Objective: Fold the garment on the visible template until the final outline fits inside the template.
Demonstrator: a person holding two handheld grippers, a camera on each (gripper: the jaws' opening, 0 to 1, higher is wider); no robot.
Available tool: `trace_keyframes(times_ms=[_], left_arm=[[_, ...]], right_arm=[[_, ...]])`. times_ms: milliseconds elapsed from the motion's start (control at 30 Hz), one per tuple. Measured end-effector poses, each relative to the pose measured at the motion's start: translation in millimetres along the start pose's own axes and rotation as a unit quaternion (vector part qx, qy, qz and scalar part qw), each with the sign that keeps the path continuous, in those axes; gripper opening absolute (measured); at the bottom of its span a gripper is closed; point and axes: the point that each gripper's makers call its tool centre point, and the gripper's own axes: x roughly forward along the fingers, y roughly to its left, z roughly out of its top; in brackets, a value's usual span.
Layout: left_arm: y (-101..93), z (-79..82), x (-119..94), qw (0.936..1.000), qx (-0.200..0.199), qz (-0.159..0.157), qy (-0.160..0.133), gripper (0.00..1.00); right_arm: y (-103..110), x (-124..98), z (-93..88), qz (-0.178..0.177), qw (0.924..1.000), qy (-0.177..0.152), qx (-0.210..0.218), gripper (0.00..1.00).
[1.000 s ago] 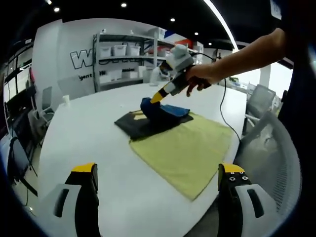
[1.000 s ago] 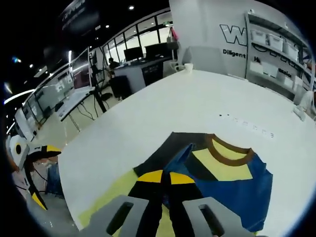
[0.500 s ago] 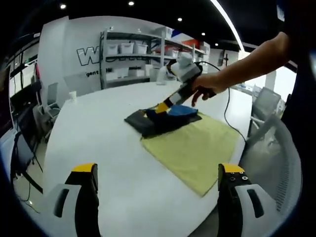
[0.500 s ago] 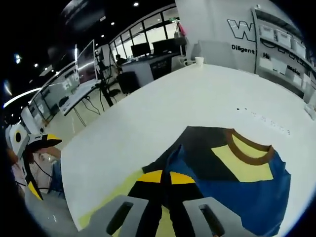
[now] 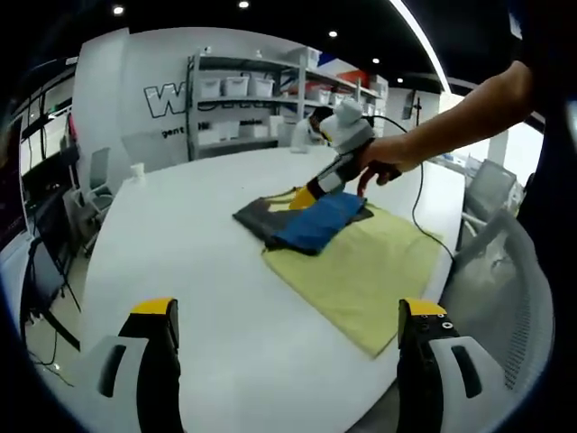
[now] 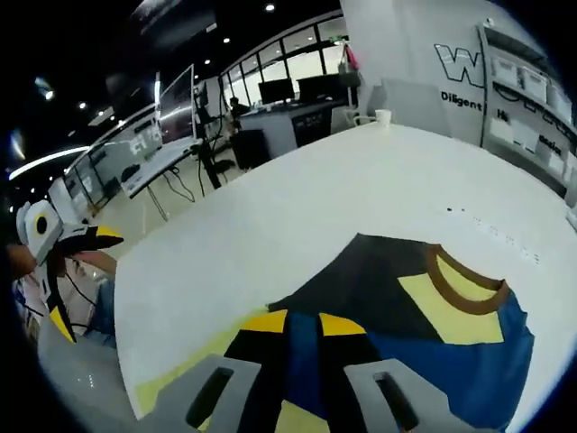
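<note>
A blue, black and yellow garment with a brown collar lies partly folded on the white table, at the far end of a yellow template cloth. A person's hand holds my right gripper at the garment's far edge. In the right gripper view my right gripper is shut on a blue fold of the garment, just above the template cloth. My left gripper hangs open over the table's near part, well short of the cloth. The left gripper appears at the left edge of the right gripper view.
Shelves with white boxes line the back wall. A paper cup stands at the table's far side. Mesh office chairs sit at the right, and a cable trails off the table edge. Desks with monitors stand beyond the table.
The right gripper has lowered the raised blue fold, which now lies flatter across the dark part of the garment. The left gripper stays open in place.
</note>
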Motion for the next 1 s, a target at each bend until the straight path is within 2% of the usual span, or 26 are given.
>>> trace_keyframes(times_ms=[267, 467, 600, 833, 1000], left_arm=[[-1.5, 2.0, 6.0, 1.0000, 0.003, -0.007, -0.002, 0.99], [1.5, 4.5, 7.1, 0.9999, 0.007, -0.009, -0.006, 0.99], [0.5, 6.8, 6.9, 0.9999, 0.008, -0.008, -0.008, 0.99], [-4.8, 11.7, 10.2, 0.9998, 0.011, -0.010, -0.015, 0.99], [-18.8, 19.1, 11.6, 0.9997, 0.011, -0.013, -0.017, 0.99]], right_arm=[[-23.4, -24.8, 5.2, -0.018, 0.9996, -0.015, -0.016, 0.19], [-37.2, -38.8, 13.0, -0.035, 0.9986, -0.029, -0.029, 0.35], [-48.2, -49.9, 17.6, -0.060, 0.9958, -0.038, -0.058, 0.47], [-59.2, -72.4, 17.4, -0.071, 0.9947, -0.041, -0.062, 0.53], [-64.3, -89.0, 20.7, -0.078, 0.9938, -0.050, -0.062, 0.56]])
